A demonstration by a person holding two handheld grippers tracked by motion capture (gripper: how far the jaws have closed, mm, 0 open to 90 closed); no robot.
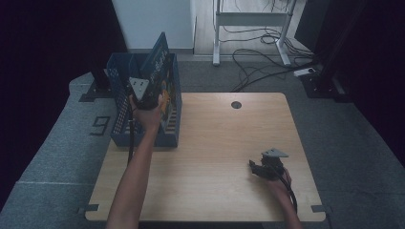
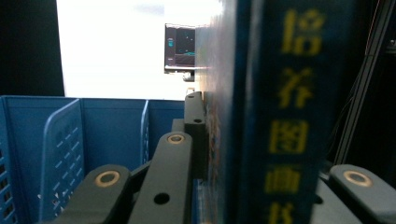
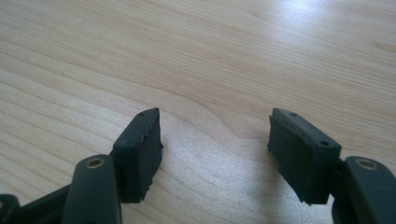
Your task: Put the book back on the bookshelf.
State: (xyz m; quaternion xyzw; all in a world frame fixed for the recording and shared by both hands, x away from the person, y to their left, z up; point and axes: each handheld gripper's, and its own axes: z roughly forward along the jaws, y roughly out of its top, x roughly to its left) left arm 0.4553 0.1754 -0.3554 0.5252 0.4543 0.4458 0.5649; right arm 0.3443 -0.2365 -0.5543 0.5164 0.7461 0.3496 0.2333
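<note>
Step in hand, as judged: filing a book into the blue slotted file basket (image 1: 123, 136) at the table's (image 1: 224, 143) far left corner. The left gripper (image 1: 149, 98) was clamped on the book (image 1: 160, 71), a dark blue volume with yellow Chinese characters down its spine (image 2: 292, 116). The book stood on edge, tilted, its top well above the basket rim and its lower part down among the dividers (image 2: 63, 154). Which slot it occupied could not be told.

The right gripper (image 1: 260, 168) lay near the table's right front edge, well apart from the basket. Its jaws stood wide apart over bare wood, holding nothing; pads (image 3: 142, 149) clear.

Next move, judged: lower the book until it seats between two dividers, bring it upright, then release. Main risk: the lower edge catching on a divider.
</note>
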